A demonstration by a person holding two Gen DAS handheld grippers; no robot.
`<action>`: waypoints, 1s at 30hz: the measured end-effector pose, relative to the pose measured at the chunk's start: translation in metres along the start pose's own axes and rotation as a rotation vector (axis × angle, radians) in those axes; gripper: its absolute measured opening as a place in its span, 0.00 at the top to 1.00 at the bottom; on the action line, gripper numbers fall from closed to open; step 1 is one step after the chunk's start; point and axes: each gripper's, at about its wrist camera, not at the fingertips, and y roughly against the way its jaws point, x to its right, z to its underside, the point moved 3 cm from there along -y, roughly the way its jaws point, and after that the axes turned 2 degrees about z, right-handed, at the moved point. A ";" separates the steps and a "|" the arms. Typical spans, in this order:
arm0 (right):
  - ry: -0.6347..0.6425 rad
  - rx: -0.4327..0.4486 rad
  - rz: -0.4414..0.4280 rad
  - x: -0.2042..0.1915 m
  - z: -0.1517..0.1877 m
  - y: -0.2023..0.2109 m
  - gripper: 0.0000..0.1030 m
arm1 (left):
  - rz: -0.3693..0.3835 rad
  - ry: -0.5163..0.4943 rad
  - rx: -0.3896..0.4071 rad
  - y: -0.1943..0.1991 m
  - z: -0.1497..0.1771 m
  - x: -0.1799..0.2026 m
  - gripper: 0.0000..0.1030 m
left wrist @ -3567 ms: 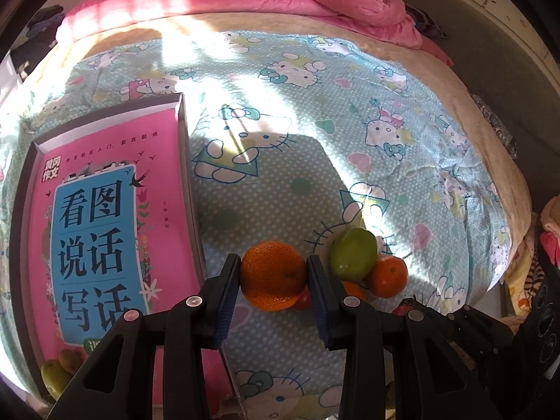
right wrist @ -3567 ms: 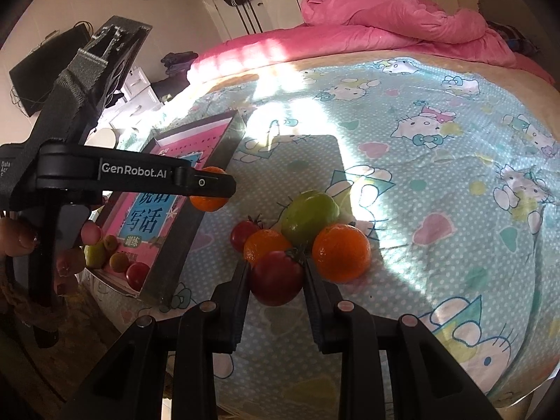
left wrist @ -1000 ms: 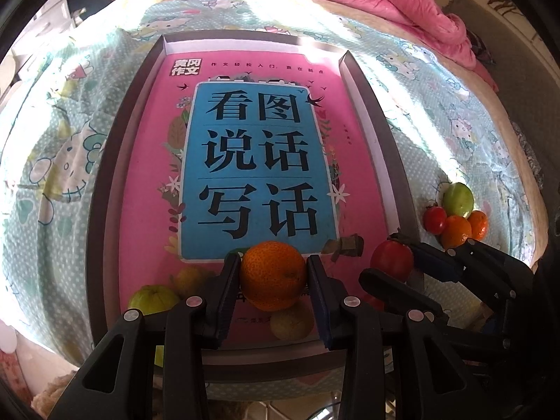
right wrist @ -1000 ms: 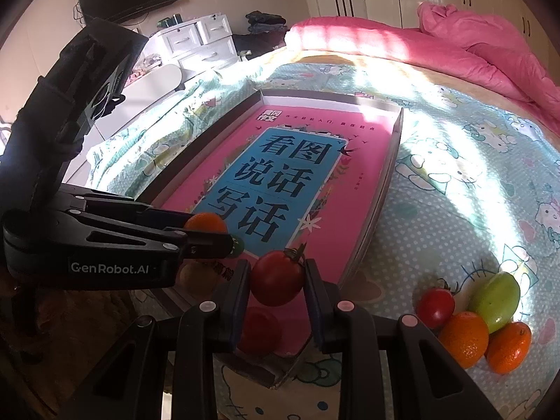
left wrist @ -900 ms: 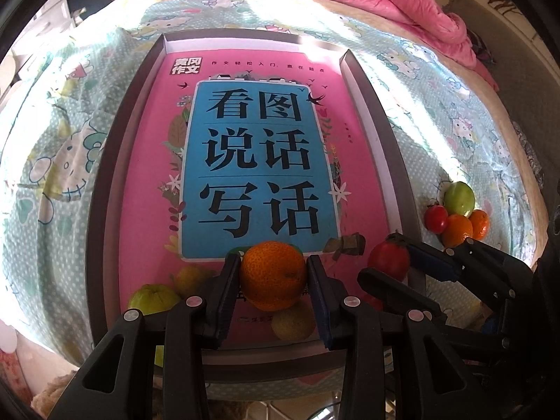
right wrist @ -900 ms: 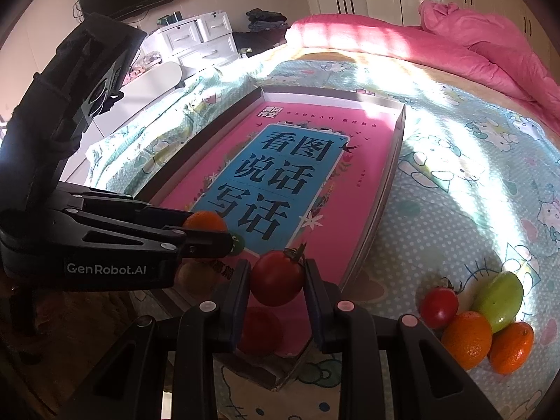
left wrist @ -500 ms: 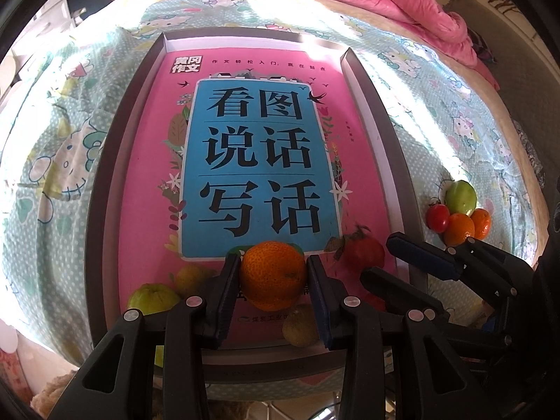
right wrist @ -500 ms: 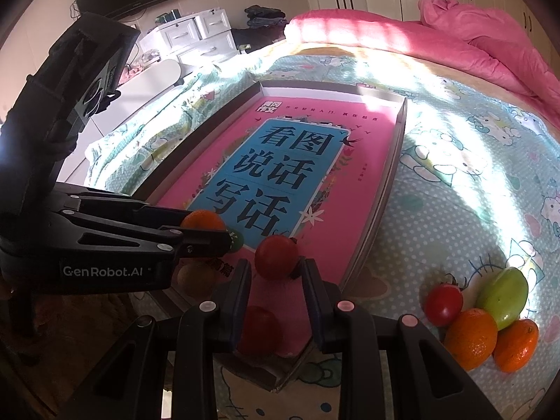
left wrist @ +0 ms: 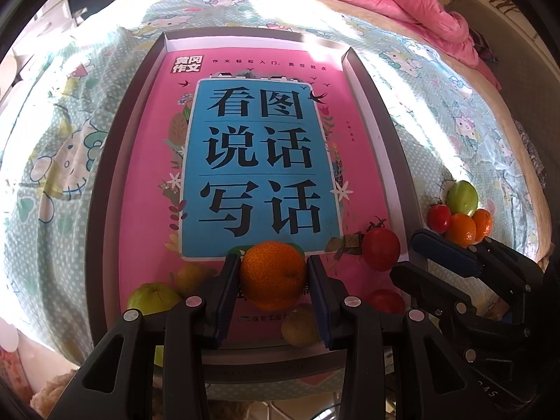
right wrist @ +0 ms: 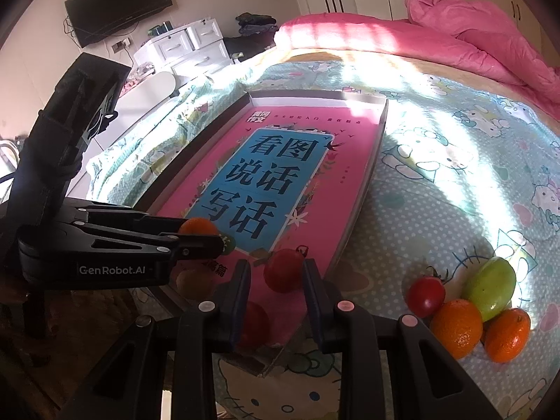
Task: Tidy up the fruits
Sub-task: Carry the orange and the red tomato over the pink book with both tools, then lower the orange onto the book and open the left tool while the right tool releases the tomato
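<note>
My left fingers (left wrist: 235, 292) are pressed flat against both sides of an orange (left wrist: 272, 274), holding it just above the near end of the tray (left wrist: 105, 210). My right fingers (right wrist: 241, 294) stand slightly apart with nothing gripped; the tomato (right wrist: 284, 270) beyond them rests on the tray's pink lining, clear of both pads. The orange looks firm with a dimpled rind, so it should stay put at its widest girth under modest pressure. The tomato is smooth, thin-skinned and likely to bruise or roll, so I would take it gently across the middle, away from the stem. Other fruit already lies at the tray's near end: a green one (left wrist: 152, 297), two yellowish ones, another red one. Still waiting on the bed, right of the tray, is a touching cluster: a small tomato (right wrist: 425, 295), a green fruit (right wrist: 491, 288) and two oranges (right wrist: 456, 327). The bed has a soft cartoon-cat sheet (right wrist: 455, 182), a pink duvet (right wrist: 455, 31) bunched at the far side, and white drawers and a wall television behind.
</note>
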 end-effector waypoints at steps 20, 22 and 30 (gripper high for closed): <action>-0.036 0.037 -0.002 0.008 -0.001 0.017 0.63 | -0.002 -0.002 0.061 0.018 -0.009 0.008 0.44; -0.041 0.043 0.000 0.009 -0.002 0.019 0.63 | -0.001 0.000 0.061 0.019 -0.009 0.008 0.42; -0.055 0.063 0.009 0.013 -0.004 0.025 0.56 | -0.005 0.004 0.094 0.029 -0.011 0.012 0.27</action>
